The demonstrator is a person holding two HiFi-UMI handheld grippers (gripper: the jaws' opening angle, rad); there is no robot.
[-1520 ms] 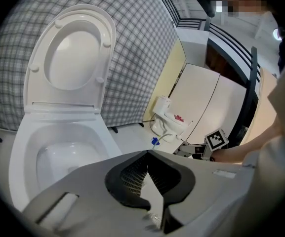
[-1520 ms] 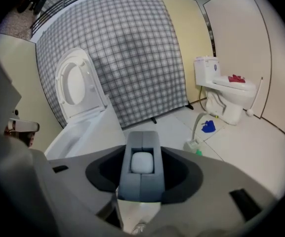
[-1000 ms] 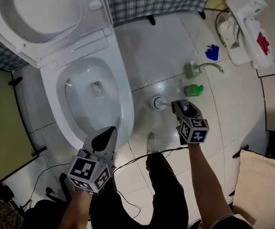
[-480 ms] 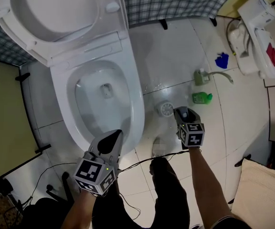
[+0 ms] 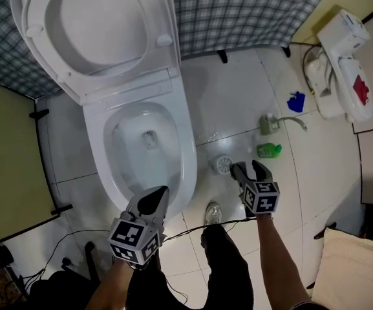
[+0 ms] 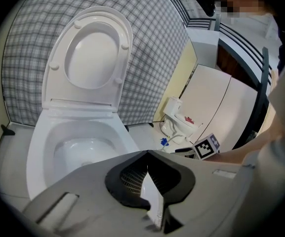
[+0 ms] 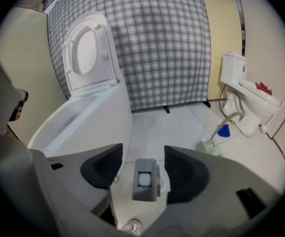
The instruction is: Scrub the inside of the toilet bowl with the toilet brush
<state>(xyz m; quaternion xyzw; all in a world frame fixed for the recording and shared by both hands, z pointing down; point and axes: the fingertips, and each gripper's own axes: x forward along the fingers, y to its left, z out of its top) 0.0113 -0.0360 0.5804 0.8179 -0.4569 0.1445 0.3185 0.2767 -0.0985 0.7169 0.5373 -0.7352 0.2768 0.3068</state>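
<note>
The white toilet (image 5: 173,148) stands with lid up, its bowl (image 5: 149,141) wet inside. The toilet brush sits in its round holder (image 5: 223,165) on the floor, right of the bowl. In the right gripper view its grey handle top (image 7: 144,180) stands upright between the jaws with a gap on each side. My right gripper (image 5: 247,168) is open; its jaws have just been opening and no pad presses on the handle. My left gripper (image 5: 155,199) hovers shut over the bowl's front rim, holding nothing; the left gripper view shows its pads meeting (image 6: 146,168).
A green bottle (image 5: 269,150), a spray bottle (image 5: 267,124) and a blue object (image 5: 296,102) lie on the tiled floor at the right. A second white fixture (image 5: 341,63) stands at far right. Cables and a shoe (image 5: 213,213) are near my legs. A plaid curtain (image 5: 251,11) hangs behind.
The right gripper's jaws, shut on the brush handle before, have spread apart and let it go. The left gripper stays over the bowl's rim.
</note>
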